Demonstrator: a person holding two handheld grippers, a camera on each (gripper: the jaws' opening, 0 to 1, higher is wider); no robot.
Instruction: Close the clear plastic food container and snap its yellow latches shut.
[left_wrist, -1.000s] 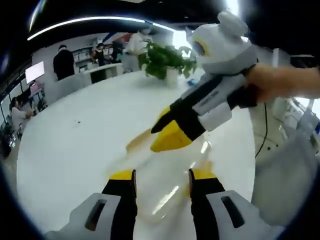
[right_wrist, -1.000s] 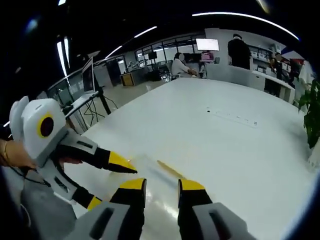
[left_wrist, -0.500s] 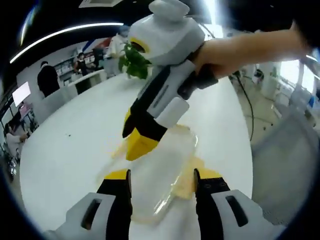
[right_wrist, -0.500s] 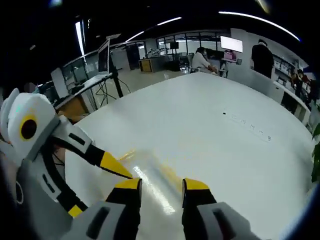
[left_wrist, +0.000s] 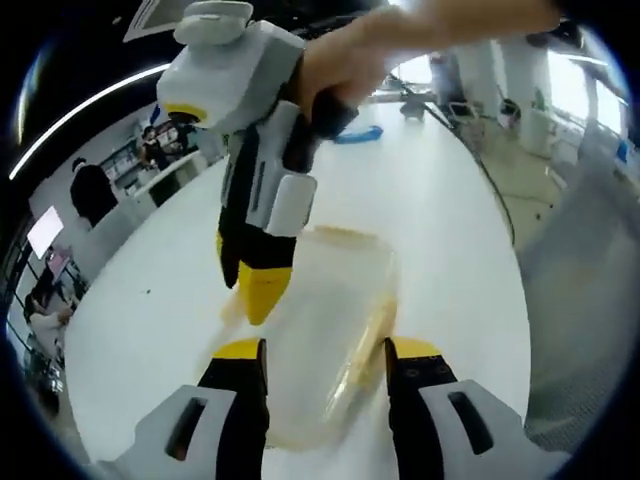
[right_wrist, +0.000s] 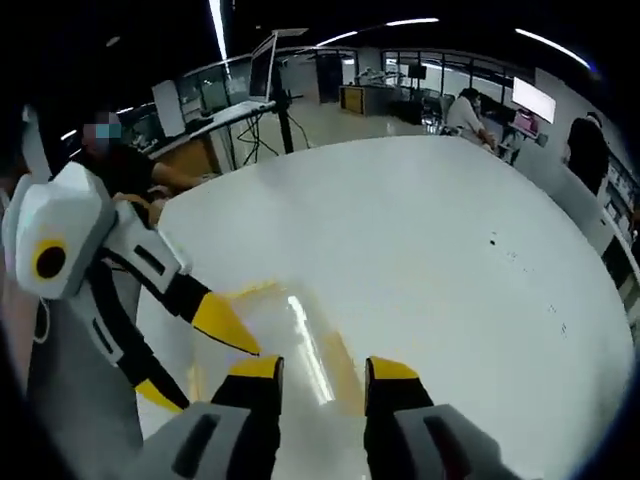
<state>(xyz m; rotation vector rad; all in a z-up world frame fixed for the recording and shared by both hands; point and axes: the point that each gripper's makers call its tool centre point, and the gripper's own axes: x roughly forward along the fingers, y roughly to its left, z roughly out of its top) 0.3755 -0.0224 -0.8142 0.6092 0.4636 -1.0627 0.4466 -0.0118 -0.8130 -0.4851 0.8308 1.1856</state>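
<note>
Clear container (left_wrist: 325, 330) is straddled by spread left claw (left_wrist: 325, 355) on white worktop (left_wrist: 150, 290). Right claw (right_wrist: 320, 368), also spread, is held over its lid w/ yellow latch (left_wrist: 368, 335)

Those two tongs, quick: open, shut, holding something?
Left tongs: open, astride the clear plastic food container, not clamped.
Right tongs: open, holding nothing.

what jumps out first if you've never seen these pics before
In the left gripper view, the right gripper reaches down with its yellow tips at the clear container on the white table. The left gripper straddles the container's near end, jaws apart.
</note>
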